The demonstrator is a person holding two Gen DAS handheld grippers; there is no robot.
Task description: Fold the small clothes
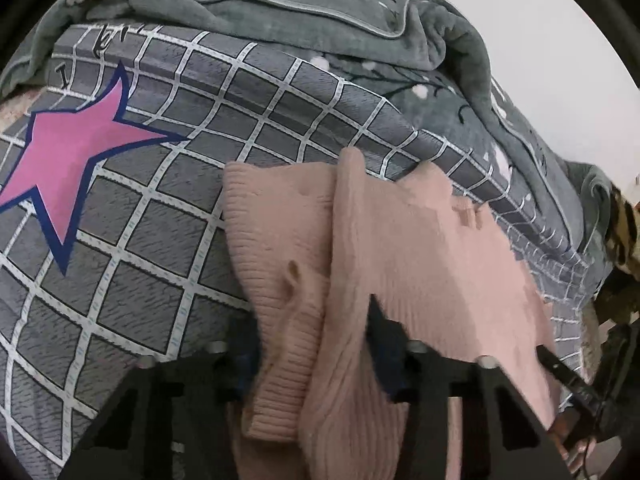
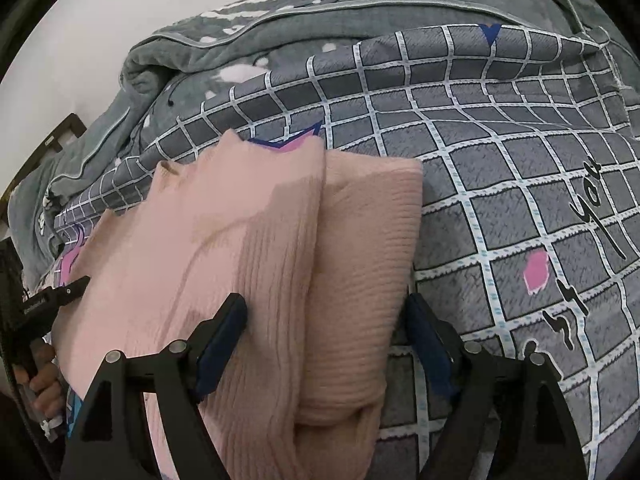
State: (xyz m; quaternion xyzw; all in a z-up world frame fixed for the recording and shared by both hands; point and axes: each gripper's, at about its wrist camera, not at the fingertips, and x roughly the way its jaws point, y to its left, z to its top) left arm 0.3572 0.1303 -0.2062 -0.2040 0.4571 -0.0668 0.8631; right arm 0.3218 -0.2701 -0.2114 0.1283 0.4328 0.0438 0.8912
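A pink ribbed knit garment [image 1: 404, 240] lies on the grey checked bedsheet [image 1: 152, 248]. It also shows in the right wrist view [image 2: 248, 240]. In the left wrist view my left gripper [image 1: 316, 340] has its jaws on both sides of a bunched edge of the knit; the cloth fills the gap and hangs over the fingers. In the right wrist view my right gripper [image 2: 328, 328] stands with jaws wide apart, a folded part of the garment lying between them. The other gripper shows at the far left [image 2: 56, 296].
A rumpled grey fleece blanket [image 1: 280, 12] is piled along the far side of the bed, also seen in the right wrist view [image 2: 280, 28]. A pink star print [image 1: 76, 148] marks the sheet at left. A white wall lies beyond.
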